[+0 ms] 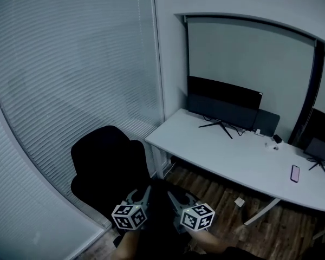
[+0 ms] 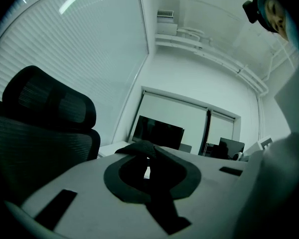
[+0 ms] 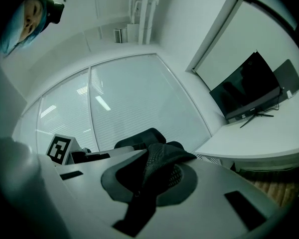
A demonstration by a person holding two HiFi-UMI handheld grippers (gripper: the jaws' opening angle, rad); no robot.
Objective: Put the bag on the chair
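1. At the far left of the head view are the window blinds. I do not need them.
2. In the lower left is the black chair. I think no bag is on it yet, but it is very dark there.
3. Just right of the chair, at the bottom of the frame, is my left hand-held gripper. Its jaws are squeezed shut on a black bit of the bag, maybe a strap.
4. The bag is up off the floor, held between my two grippers and close to the chair. In the head view it is too dark to see well.
5. Next to the right is my right hand-held gripper. Its jaws are pinched tight on a black, netty part of the bag.
6. Further right is the white worktop with a dark screen on it. They are not part of this job.
7. I think I am in the carrying step, with the bag gripped but not put down.
8. Next I should bring both grippers over the seat together and lower the bag until the seat holds it up. Only then should I open both jaws.
9. If I let go too soon, I think the bag could slip off the edge.
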